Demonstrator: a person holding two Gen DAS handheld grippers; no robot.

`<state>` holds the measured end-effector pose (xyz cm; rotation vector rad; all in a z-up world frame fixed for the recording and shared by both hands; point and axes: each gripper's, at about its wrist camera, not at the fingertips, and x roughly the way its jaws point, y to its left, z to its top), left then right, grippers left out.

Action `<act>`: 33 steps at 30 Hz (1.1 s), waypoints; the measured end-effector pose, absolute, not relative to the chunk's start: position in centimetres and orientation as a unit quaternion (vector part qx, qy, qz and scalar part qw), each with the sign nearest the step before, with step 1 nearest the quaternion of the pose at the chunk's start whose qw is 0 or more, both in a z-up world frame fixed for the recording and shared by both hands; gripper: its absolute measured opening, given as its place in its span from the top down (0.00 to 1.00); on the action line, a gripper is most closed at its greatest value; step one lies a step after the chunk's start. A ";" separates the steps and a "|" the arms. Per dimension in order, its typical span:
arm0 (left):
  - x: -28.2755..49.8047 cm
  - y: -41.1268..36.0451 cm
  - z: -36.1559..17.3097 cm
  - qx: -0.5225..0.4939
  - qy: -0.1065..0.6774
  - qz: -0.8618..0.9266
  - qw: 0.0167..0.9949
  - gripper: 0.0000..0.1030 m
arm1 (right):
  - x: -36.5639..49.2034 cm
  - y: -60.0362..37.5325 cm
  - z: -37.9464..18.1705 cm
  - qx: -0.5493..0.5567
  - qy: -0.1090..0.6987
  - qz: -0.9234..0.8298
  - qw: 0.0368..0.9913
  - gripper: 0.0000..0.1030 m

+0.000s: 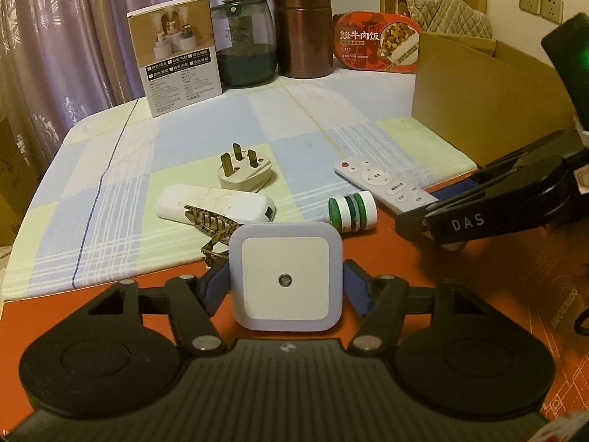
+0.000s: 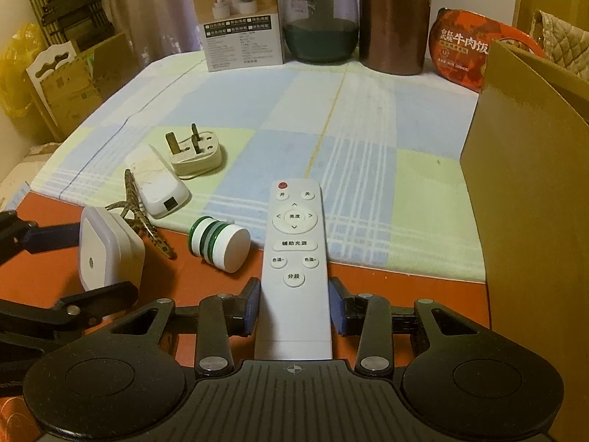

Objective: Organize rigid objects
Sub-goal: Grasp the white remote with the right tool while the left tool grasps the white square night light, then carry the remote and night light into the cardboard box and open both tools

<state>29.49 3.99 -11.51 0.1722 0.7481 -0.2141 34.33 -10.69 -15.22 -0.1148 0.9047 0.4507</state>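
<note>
The left claw (image 1: 286, 285) is clamped on the night light (image 1: 285, 276), the right claw (image 2: 294, 309) on the remote (image 2: 294, 258); held only at its rear end, the remote could be tipped out.

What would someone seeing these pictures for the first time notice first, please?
Probably the two white things held up close: a square night light clamped in the left claw over the orange table edge, and a long remote gripped by the right claw. Next, the small items lying on the checked cloth just beyond them: a three-pin plug and a green-striped bottle on its side.
</note>
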 end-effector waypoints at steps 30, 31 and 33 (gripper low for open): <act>29.0 5.0 -8.9 0.029 0.356 -0.092 0.929 0.42 | 32.4 -11.7 -11.2 -0.011 0.395 0.210 0.894 0.66; 28.9 5.0 -8.6 0.026 0.354 -0.091 0.930 0.42 | 32.1 -11.6 -10.9 -0.011 0.391 0.211 0.896 0.66; 28.4 4.9 -8.0 0.023 0.347 -0.088 0.933 0.42 | 31.5 -11.4 -10.2 -0.013 0.382 0.215 0.899 0.66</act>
